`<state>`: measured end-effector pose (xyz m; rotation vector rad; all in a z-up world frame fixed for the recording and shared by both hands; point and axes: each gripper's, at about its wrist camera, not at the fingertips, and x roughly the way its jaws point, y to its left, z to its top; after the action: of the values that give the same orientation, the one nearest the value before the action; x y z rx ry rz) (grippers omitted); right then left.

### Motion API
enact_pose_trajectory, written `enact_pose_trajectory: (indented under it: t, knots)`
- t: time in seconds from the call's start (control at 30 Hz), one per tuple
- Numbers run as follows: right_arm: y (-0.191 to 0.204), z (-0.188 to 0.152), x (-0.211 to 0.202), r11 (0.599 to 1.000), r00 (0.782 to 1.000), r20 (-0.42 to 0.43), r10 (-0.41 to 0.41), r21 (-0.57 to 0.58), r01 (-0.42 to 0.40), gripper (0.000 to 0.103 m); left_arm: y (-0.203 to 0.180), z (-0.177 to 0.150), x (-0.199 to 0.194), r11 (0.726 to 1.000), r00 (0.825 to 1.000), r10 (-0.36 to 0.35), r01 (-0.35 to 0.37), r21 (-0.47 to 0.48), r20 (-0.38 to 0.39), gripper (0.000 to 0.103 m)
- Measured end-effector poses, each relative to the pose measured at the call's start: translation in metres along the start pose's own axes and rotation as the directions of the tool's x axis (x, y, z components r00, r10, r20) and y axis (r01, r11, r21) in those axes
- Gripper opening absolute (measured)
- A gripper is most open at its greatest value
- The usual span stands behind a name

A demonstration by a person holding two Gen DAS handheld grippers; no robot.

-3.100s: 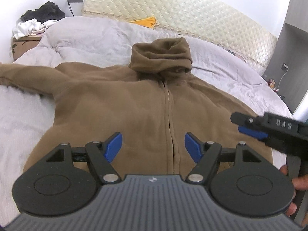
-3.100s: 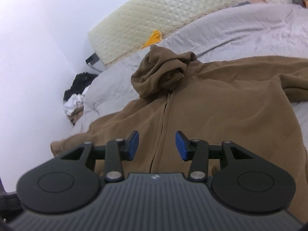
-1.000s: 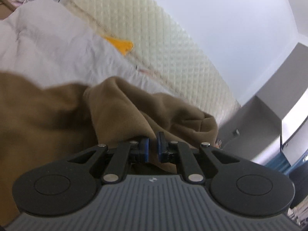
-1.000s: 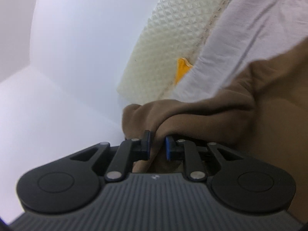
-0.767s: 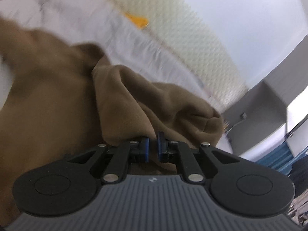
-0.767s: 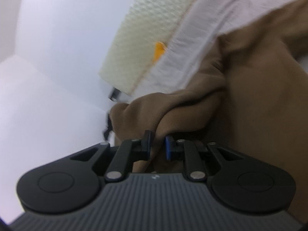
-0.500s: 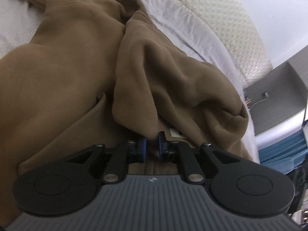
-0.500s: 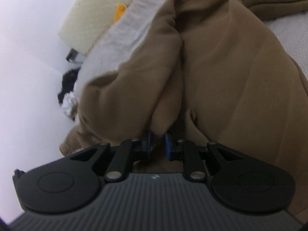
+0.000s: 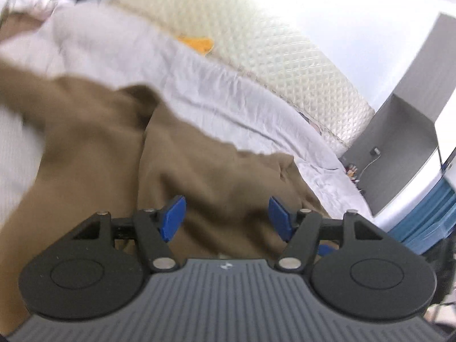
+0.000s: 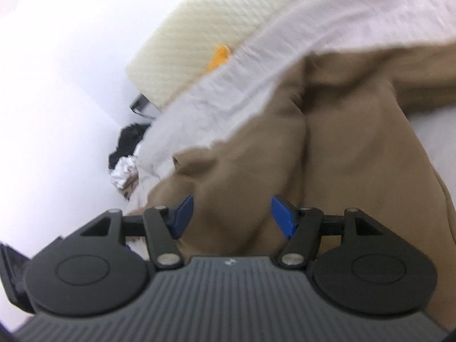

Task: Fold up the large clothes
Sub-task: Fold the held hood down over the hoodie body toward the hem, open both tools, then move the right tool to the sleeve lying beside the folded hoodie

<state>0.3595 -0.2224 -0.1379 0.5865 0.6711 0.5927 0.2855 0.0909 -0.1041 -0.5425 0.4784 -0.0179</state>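
The big brown fleece hoodie (image 9: 85, 131) lies spread on the pale grey quilted bedcover (image 9: 222, 97), its hood folded down over the chest. The left gripper (image 9: 226, 219) hovers over that folded hood, blue pads spreading apart, brown cloth lying under the gap but not pinched. The right gripper (image 10: 232, 216) is the same: jaws opening above the hoodie (image 10: 356, 148), nothing clamped. A cream quilted headboard (image 9: 256, 34) stands behind.

Your brown hoodie (image 9: 94, 148) ahead of the left gripper (image 9: 226, 218) is soft, matt cloth. Beyond it, the white bedsheet (image 9: 228, 97) looks crinkly, and the cream headboard (image 9: 256, 45) looks bumpy and quilted.
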Motion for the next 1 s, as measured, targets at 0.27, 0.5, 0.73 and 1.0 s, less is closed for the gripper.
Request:
enact_pose_trajectory:
  t: [0.27,0.5,0.73,1.0]
  knots:
    - [0.037,0.01,0.032,0.974,0.998,0.058,0.013,-0.226,0.001,0.047,-0.043,0.006,0.051,0.965,0.999,0.022,-0.031,0.259,0.034,0.068]
    - [0.02,-0.006,0.071,0.957,0.995,-0.057,-0.088,-0.282,0.068,0.038,-0.015,-0.014,0.107,0.958,0.979,0.137,-0.093,0.27,-0.148,0.052]
    - [0.01,-0.027,0.095,0.945,0.983,-0.152,-0.1,-0.323,0.047,0.039,-0.002,-0.03,0.139,0.927,0.942,0.253,-0.169,0.335,-0.223,0.046]
    - [-0.002,-0.029,0.105,0.953,0.975,-0.195,-0.109,-0.3,0.046,0.039,0.004,-0.028,0.15,0.929,0.927,0.277,-0.19,0.318,-0.253,0.046]
